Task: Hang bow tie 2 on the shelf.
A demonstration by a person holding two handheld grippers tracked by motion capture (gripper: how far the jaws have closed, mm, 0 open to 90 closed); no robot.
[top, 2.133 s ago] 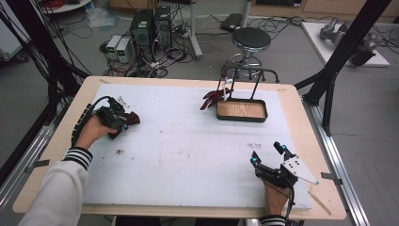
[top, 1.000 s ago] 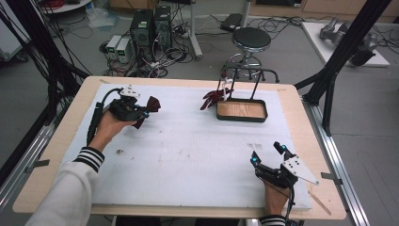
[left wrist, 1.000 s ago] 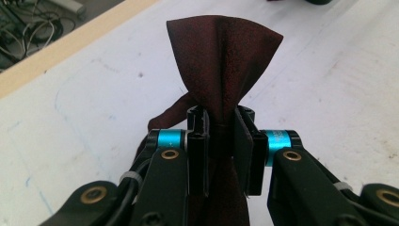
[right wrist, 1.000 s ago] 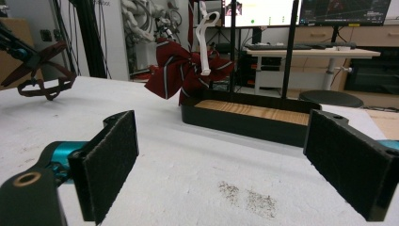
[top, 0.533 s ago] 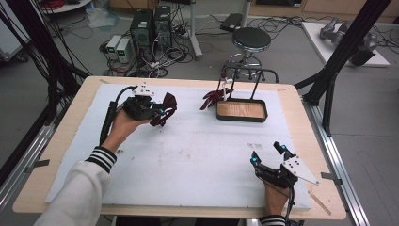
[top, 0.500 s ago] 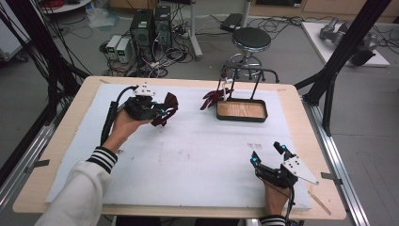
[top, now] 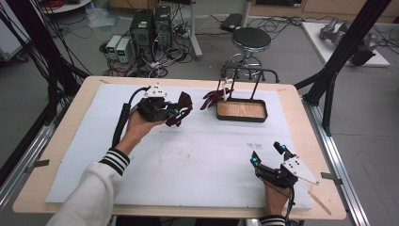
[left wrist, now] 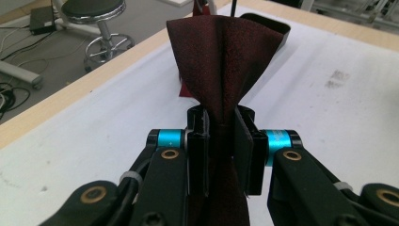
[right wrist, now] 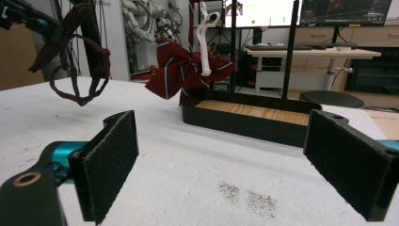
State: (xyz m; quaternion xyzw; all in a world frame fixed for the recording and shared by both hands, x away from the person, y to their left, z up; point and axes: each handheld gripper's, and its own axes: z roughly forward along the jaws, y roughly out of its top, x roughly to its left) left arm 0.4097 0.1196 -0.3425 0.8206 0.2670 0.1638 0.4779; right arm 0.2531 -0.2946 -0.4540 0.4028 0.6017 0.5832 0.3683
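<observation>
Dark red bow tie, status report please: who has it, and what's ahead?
Left gripper shut on dark red fabric bow tie, above the white mat. Right gripper open, resting. Ahead: black wooden-floored tray with striped red bow hanging.

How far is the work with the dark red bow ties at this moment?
Done: one striped bow tie hangs on the rack above the tray. In hand: the left gripper is clamped on a dark red bow tie. Left: probably hanging it there. The right gripper rests open.
</observation>
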